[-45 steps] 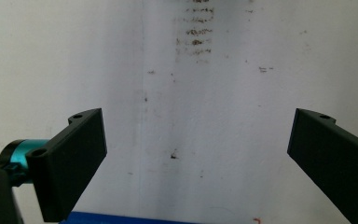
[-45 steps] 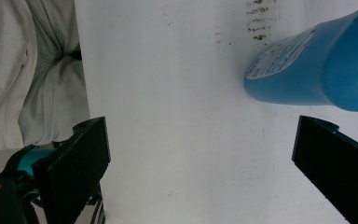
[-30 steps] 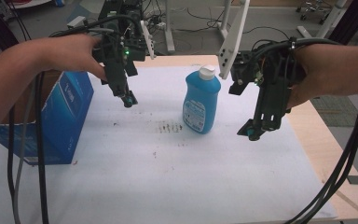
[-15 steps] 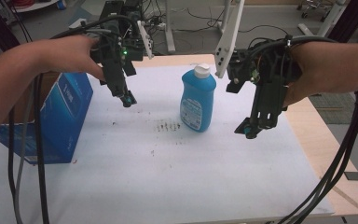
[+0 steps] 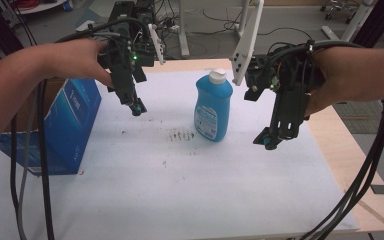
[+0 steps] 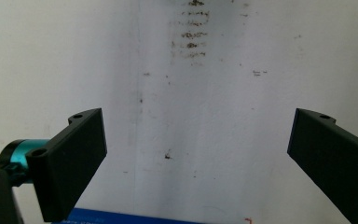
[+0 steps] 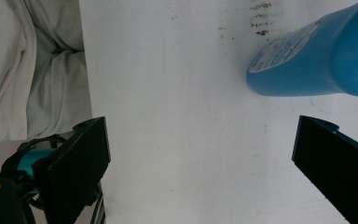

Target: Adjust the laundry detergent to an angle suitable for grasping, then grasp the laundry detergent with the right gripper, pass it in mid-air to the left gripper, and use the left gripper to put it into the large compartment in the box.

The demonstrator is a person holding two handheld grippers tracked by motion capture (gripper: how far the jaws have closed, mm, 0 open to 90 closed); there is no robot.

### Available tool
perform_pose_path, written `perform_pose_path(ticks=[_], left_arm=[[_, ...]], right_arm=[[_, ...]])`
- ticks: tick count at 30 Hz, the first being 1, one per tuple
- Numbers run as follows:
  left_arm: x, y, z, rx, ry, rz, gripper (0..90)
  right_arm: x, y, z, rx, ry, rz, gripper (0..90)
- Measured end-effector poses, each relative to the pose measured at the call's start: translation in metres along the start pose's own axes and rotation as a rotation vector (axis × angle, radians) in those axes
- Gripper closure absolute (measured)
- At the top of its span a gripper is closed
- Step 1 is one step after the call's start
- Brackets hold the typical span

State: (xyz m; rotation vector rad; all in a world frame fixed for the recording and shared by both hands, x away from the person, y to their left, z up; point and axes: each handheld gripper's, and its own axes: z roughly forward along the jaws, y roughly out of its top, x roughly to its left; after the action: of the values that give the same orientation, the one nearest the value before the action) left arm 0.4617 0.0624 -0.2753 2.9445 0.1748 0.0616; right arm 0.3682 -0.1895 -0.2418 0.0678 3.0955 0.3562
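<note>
A blue bottle (image 5: pixel 213 106) with a white cap stands upright near the middle of the white table (image 5: pixel 180 190). My left gripper (image 5: pixel 136 108) hangs above the table to the bottle's left, open and holding nothing. My right gripper (image 5: pixel 267 140) hangs to the bottle's right, also open and holding nothing. In the right gripper view the bottle (image 7: pixel 317 60) lies at the upper right, beyond the wide-apart jaws. The left gripper view looks down on bare table with dark smudges (image 6: pixel 191 32) between the spread jaws.
A blue box (image 5: pixel 62 127) stands at the table's left edge. Dark smudges (image 5: pixel 180 135) mark the sheet left of the bottle. Black cables (image 5: pixel 360 185) trail off both grippers. White cloth (image 7: pixel 28 65) lies past the table edge in the right gripper view.
Both grippers have shifted slightly, the left one edging back and up, the right one a little toward the bottle. Both stay open.
</note>
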Motion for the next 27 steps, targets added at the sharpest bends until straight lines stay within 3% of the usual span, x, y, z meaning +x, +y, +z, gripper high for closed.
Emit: perform_pose_path(ticks=[6,16,17,18,19,21,27], left_arm=[[0.001,-0.001,0.001,0.005,0.0,0.0,4.5],[0.002,-0.005,0.002,0.003,0.006,0.002,4.5],[0.002,-0.006,0.003,-0.001,0.004,-0.001,4.5],[0.002,-0.006,0.003,-0.001,0.004,-0.001,4.5],[0.003,-0.007,0.004,0.003,0.002,0.0,4.5],[0.003,-0.008,0.004,0.002,0.002,-0.002,4.5],[0.004,-0.01,0.003,-0.004,0.008,-0.005,4.5]], right_arm=[[0.0,-0.004,0.001,-0.01,-0.022,0.038,3.2],[-0.007,-0.01,0.006,-0.035,-0.059,0.16,3.2],[-0.01,-0.013,0.007,-0.049,-0.072,0.216,3.2],[-0.01,-0.013,0.007,-0.049,-0.072,0.216,3.2],[-0.011,-0.017,0.009,-0.066,-0.075,0.266,3.2],[-0.013,-0.018,0.01,-0.078,-0.072,0.29,3.2],[-0.02,-0.026,0.015,-0.186,-0.073,0.445,3.3]])
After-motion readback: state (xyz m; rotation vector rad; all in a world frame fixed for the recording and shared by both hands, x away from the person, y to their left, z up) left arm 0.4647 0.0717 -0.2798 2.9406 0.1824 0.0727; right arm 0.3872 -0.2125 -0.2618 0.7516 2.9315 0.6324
